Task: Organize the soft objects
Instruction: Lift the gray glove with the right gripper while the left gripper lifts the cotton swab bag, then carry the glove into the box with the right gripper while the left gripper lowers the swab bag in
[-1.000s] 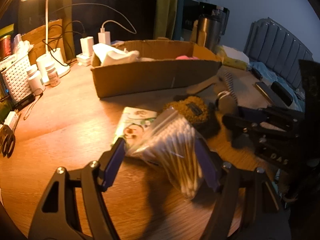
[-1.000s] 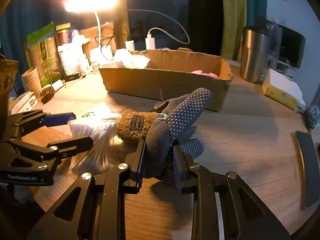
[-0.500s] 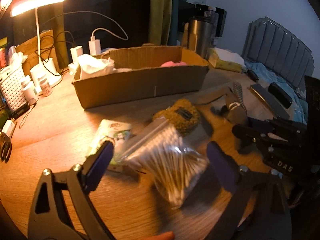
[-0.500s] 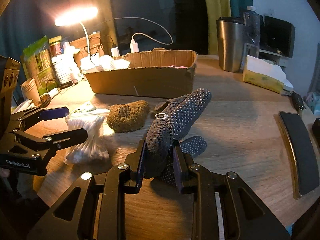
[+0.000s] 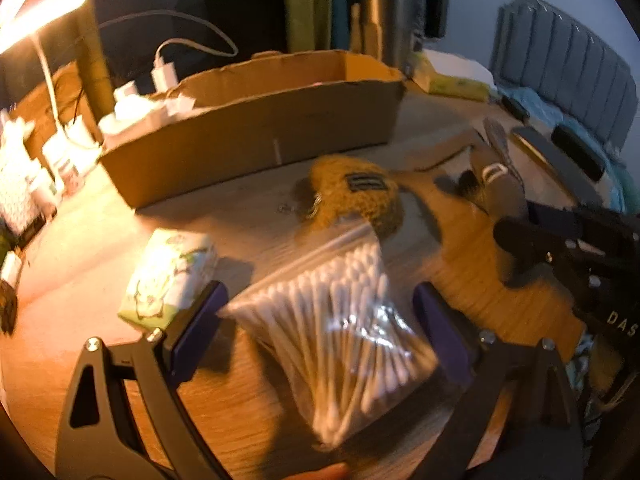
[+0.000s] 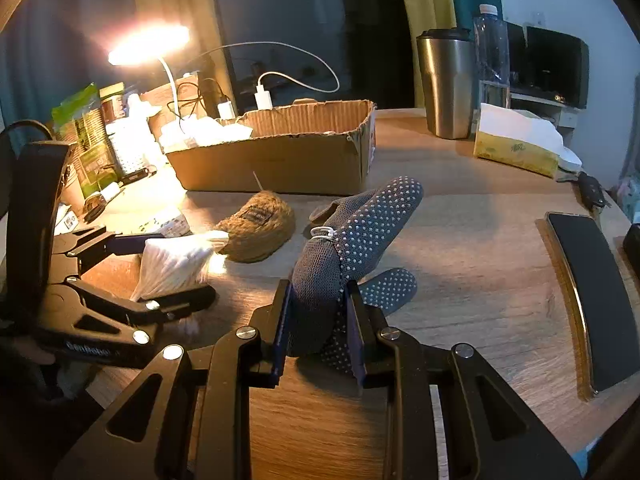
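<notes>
Fingers [image 6: 282, 332] clamp grey sock [image 6: 360, 232]; left gripper [image 5: 320, 320] gapes.

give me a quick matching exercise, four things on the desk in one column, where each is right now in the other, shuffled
1. socks
2. cotton swabs
3. brown pouch
4. tumbler

a. between the open left gripper fingers
b. upright behind the box
c. clamped in the right gripper
d. lying on the table in front of the box

Pairs: 1-c, 2-a, 3-d, 4-b
</notes>
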Demonstrator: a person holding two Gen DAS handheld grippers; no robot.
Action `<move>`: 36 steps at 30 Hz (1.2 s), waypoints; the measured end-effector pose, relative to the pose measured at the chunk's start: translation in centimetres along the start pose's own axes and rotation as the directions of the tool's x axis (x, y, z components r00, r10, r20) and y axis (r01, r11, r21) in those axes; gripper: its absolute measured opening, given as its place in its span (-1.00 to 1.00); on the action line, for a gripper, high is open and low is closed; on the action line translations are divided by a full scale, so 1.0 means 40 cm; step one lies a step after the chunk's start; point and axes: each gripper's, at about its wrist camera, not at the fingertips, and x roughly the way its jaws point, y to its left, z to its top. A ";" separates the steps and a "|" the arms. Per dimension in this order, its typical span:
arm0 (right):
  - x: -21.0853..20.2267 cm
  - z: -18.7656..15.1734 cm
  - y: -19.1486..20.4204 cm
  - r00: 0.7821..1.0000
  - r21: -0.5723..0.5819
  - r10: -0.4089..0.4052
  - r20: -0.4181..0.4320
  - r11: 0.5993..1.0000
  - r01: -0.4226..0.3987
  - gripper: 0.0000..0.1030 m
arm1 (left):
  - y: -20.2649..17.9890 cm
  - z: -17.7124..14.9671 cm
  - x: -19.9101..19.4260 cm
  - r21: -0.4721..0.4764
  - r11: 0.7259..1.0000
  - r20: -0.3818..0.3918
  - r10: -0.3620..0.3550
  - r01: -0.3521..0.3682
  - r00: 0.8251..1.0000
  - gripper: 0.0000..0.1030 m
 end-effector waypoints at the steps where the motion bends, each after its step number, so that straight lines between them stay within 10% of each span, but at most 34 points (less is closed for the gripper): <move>1: 0.000 0.000 -0.001 1.000 0.001 0.004 0.000 1.000 -0.004 -0.47 | -0.010 -0.001 0.001 0.016 1.000 0.000 0.005 -0.005 1.000 0.82; 16: -0.029 0.011 -0.013 0.999 0.008 0.008 0.036 1.000 -0.008 -0.47 | -0.030 -0.013 0.005 0.017 0.998 -0.018 -0.060 0.061 0.998 0.08; 36: -0.068 0.134 0.055 0.995 -0.064 -0.037 0.092 0.997 0.043 -0.47 | 0.066 0.053 -0.135 -0.011 0.992 0.162 -0.122 0.125 0.979 0.05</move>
